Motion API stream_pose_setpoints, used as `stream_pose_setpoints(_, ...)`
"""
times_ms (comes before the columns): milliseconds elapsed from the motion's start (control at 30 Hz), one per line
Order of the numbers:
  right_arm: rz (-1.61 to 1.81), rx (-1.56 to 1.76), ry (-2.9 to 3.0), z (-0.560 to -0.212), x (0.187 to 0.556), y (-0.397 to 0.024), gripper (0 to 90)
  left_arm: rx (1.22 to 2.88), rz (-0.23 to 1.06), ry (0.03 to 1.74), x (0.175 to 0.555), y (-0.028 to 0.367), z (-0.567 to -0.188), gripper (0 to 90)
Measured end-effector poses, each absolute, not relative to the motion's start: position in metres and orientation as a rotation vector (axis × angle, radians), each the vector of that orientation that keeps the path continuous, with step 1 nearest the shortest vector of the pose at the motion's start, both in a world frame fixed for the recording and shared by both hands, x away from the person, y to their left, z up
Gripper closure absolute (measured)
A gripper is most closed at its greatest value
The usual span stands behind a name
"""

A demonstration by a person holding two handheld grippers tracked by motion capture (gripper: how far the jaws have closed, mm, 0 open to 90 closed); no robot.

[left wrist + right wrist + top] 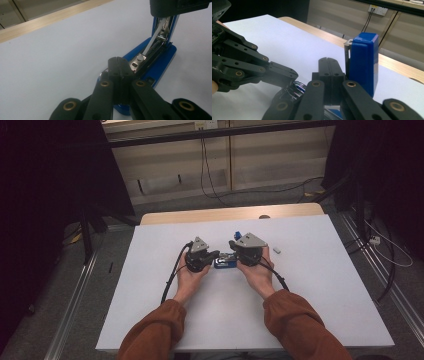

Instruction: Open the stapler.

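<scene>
A blue stapler (225, 263) lies open on the white table, between the two grippers. Its blue lid (362, 62) stands upright, and the metal magazine (150, 47) is bared above the blue base (160, 67). My left gripper (117, 60) is shut with nothing between its jaws, and its tips rest at the rear of the magazine. In the high view the left gripper (217, 254) points right at the stapler. My right gripper (329, 60) is also shut and empty, with its tips right beside the upright lid. From above, the right gripper (231, 245) points left.
A small white piece (276, 250) lies on the table (310, 285) to the right of the right hand. A wooden strip (225, 214) borders the far edge. Cables trail from both grippers toward the person. Dark stands and floor cables surround the table.
</scene>
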State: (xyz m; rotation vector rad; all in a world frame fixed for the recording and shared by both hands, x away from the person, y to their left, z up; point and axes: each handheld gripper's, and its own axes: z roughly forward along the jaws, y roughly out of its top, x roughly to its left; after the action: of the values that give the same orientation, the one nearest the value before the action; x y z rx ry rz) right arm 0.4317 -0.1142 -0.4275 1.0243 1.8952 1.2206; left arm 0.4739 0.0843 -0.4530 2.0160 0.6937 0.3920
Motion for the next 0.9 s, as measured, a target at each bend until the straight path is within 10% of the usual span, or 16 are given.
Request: stream_pose_setpoints(900, 1.167, 1.043, 1.874, -0.422, 0.429, -0.130, 90.0, 2.021, 0.396, 0.695, 0.473, 0.083, -0.453, 90.0)
